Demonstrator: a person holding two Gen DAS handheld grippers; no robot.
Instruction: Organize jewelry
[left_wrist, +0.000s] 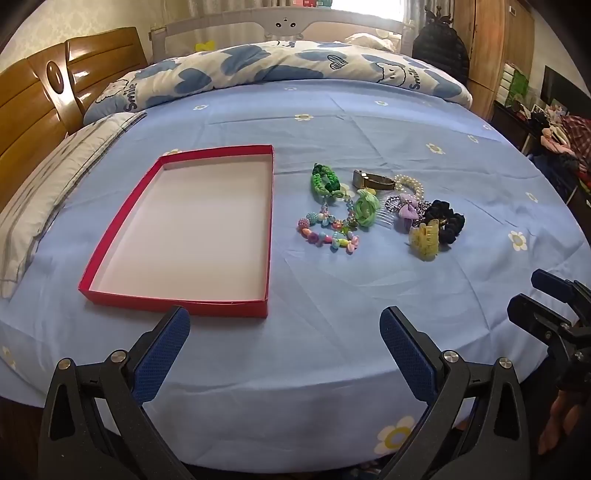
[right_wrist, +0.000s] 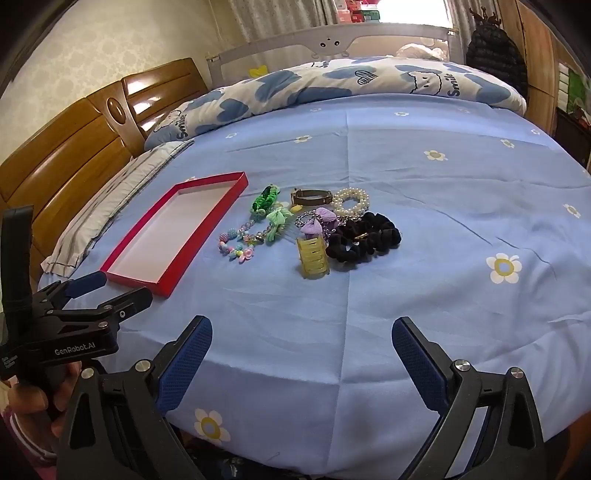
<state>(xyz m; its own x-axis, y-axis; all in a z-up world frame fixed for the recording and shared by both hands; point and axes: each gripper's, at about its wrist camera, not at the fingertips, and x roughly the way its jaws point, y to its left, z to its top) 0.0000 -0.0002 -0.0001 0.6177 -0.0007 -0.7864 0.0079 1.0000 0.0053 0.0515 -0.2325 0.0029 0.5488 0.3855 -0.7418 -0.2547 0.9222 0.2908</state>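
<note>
Clearly light, soft black scrunchie (right_wrist: 364, 237) best pinched at its puffy rim; neighbouring chain probably tangled; both tongs (left_wrist: 284, 347) (right_wrist: 301, 354) spread, empty.

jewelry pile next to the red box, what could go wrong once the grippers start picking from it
1. The pieces overlap: the purple bow lies against the chain and black scrunchie, so lifting one may drag its neighbours.
2. The colourful bead bracelet looks loose and could slip from the fingers.
3. The red box has low walls on soft bedding; a nudge may shift it. Both the left gripper and right gripper are open and empty.
</note>
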